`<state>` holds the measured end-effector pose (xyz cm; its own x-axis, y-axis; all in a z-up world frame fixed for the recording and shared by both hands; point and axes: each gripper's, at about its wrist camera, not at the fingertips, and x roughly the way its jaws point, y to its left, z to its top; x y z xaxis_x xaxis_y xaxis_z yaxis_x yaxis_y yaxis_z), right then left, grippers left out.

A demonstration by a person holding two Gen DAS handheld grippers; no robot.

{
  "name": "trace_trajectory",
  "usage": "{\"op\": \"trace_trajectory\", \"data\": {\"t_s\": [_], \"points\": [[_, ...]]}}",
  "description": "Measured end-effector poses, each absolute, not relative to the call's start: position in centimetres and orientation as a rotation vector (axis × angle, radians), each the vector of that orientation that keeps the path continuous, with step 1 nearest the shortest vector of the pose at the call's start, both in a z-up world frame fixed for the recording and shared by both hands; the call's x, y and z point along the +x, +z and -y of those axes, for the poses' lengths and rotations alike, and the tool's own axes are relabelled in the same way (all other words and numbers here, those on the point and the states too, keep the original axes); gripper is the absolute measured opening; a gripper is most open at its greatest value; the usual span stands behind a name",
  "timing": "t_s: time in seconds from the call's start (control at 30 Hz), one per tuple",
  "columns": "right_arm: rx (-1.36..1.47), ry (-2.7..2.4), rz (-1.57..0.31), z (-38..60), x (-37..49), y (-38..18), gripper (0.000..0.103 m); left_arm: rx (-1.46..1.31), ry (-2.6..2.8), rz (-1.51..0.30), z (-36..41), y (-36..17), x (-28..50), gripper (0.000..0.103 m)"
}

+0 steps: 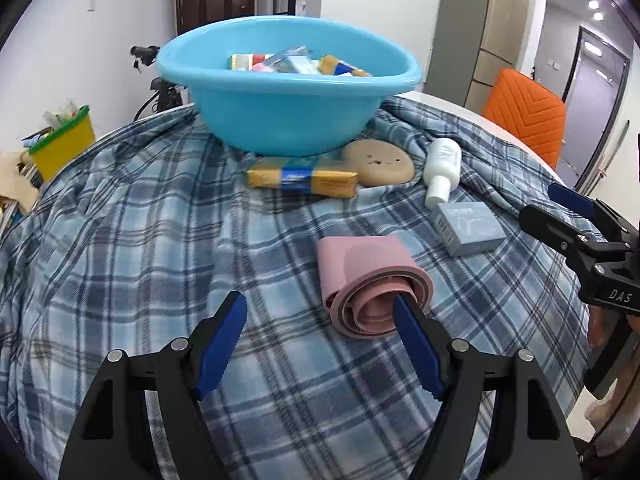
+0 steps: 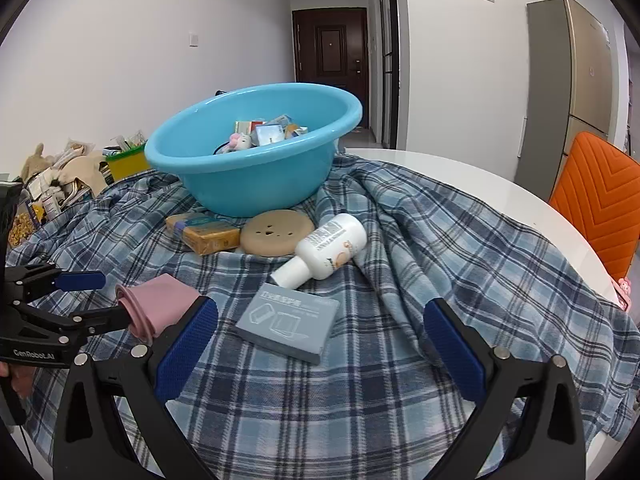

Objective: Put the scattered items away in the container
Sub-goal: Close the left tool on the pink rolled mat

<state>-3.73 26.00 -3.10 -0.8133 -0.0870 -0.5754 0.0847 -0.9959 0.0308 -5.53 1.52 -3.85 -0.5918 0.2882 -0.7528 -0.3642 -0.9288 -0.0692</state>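
A blue basin [image 1: 280, 120] [image 2: 248, 176] holding several small packets stands at the back of the plaid cloth. In front of it lie a yellow-and-blue packet [image 1: 302, 178] [image 2: 204, 232], a tan round disc [image 1: 380, 162] [image 2: 276, 236], a white bottle [image 1: 442, 170] [image 2: 328, 252], a grey box [image 1: 468, 228] [image 2: 288, 320] and a pink rolled band [image 1: 372, 280] [image 2: 160, 304]. My left gripper [image 1: 318, 304] [image 2: 112, 298] is open, its right fingertip at the roll's near end, nothing pinched. My right gripper [image 2: 320, 308] [image 1: 548, 204] stands open, with the grey box just ahead between its fingers, untouched.
The plaid cloth [image 1: 140, 240] is rumpled into folds right of the basin. An orange chair [image 2: 600, 200] stands at the table's right edge. A yellow bin [image 1: 60, 148] and clutter sit off the left side. A hand [image 2: 16, 380] grips the left tool.
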Motion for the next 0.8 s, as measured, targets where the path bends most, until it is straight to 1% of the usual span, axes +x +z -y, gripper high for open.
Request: {"op": "trace_trajectory", "data": {"t_s": [0.03, 0.1, 0.13, 0.17, 0.2, 0.3, 0.47, 0.53, 0.77, 0.8], "points": [[0.926, -2.917, 0.004, -26.3, -3.8, -3.1, 0.102, -1.165, 2.505, -0.132, -1.8, -4.0, -5.6, 0.075], [0.933, -2.93, 0.019, -26.9, -3.8, -3.1, 0.102, -1.172, 2.481, -0.139, -2.5, -4.3, -5.9, 0.06], [0.937, -2.934, 0.034, -27.1, -3.8, -3.1, 0.102, -1.17, 2.47, -0.14, -2.8, -4.3, -6.0, 0.059], [0.94, -2.936, 0.05, -27.4, -3.9, -3.1, 0.102, -1.165, 2.464, -0.146, -3.0, -4.3, -6.0, 0.052], [0.943, -2.937, 0.064, -27.6, -3.9, -3.2, 0.102, -1.143, 2.458, -0.161, -3.4, -4.3, -5.9, 0.039], [0.95, -2.937, 0.07, -27.7, -3.9, -3.3, 0.102, -1.117, 2.476, -0.218, -4.0, -4.2, -5.6, 0.03], [0.95, -2.93, 0.068, -27.8, -3.8, -3.4, 0.102, -1.139, 2.49, -0.163, -3.1, -4.3, -5.2, 0.026], [0.949, -2.928, 0.073, -27.8, -3.7, -3.5, 0.102, -1.134, 2.506, -0.171, -2.7, -4.2, -4.4, 0.025], [0.954, -2.902, 0.091, -27.4, -3.6, -3.6, 0.102, -1.096, 2.549, -0.337, -3.3, -4.5, -2.7, 0.026], [0.953, -2.901, 0.086, -27.3, -3.6, -3.6, 0.102, -1.086, 2.547, -0.393, -3.8, -4.4, -2.8, 0.03]]}}
